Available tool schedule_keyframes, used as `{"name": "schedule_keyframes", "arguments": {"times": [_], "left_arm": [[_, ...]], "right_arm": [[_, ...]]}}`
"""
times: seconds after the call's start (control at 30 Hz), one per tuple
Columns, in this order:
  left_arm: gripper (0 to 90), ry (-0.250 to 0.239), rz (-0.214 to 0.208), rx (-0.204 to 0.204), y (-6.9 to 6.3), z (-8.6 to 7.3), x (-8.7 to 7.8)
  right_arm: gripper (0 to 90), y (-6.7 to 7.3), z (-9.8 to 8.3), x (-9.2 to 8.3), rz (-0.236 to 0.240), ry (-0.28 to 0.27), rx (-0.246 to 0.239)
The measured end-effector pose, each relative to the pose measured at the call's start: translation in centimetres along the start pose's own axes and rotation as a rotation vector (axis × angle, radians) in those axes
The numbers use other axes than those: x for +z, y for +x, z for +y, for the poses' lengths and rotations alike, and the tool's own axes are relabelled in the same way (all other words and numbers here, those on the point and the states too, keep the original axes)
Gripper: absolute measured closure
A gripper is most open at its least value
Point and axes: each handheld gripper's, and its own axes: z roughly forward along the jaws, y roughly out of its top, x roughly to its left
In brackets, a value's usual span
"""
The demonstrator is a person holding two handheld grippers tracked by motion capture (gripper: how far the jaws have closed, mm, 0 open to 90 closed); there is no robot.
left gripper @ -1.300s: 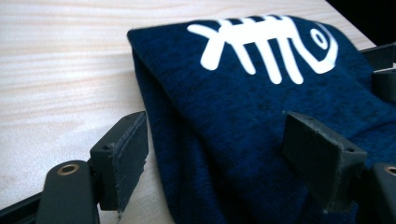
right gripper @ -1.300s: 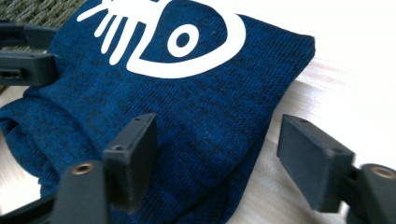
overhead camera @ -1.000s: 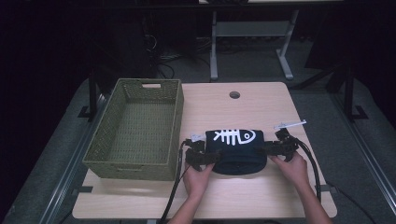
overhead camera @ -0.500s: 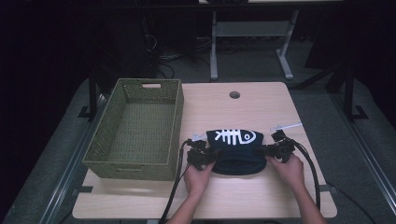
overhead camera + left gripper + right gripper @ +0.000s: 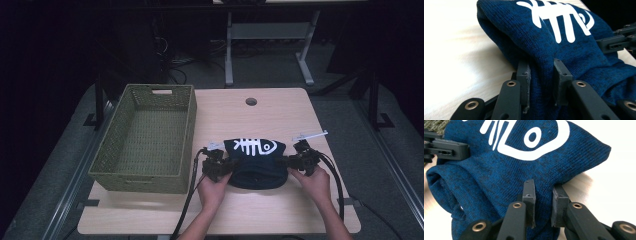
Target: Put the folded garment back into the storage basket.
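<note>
Both sets of jaws had just been closing, and folds of the blue knitted garment (image 5: 255,160) were now pinched between them where, a second earlier, the jaws had been standing wider at its edges. Leftmost, the green woven basket (image 5: 150,175) was seen empty on the tabletop (image 5: 280,110), with the garment lying just right of it, fish-bone print facing up. The left gripper (image 5: 223,166) was clamped on the garment's left side; in the left gripper view its pads (image 5: 524,82) were seen biting a thick roll of knit (image 5: 544,50). The right gripper (image 5: 292,161) was likewise shut on the right side, a fold (image 5: 541,182) squeezed between its pads (image 5: 529,195).

For the lift to be done well, both grips would probably need to be raised together and level, so that no fold is dragged out. Some slack should be kept between the hands rather than the knit being stretched. Enough height should be gained to clear the basket's near wall before anything is carried leftward over it.
</note>
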Motion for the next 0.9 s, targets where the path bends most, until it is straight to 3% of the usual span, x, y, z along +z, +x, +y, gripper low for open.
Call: {"name": "schedule_keyframes", "arguments": {"times": [0.1,0.33,0.57,0.9], "left_arm": [[71.3,-0.007,-0.01,0.036,-0.8,0.8,-0.6],[71.3,-0.019,-0.035,0.07,-1.5,1.8,-1.9],[71.3,-0.027,-0.044,0.096,-2.0,2.8,-3.3],[71.3,-0.029,-0.048,0.116,-2.4,3.8,-4.5]], "right_arm": [[77.0,0.4,-0.1,-1.4,-0.008,-0.023,0.003],[77.0,1.4,0.3,-3.5,-0.004,-0.063,-0.003],[77.0,2.4,0.9,-4.6,-0.01,-0.083,-0.025],[77.0,3.1,1.4,-5.6,0.004,-0.099,-0.013]]}}
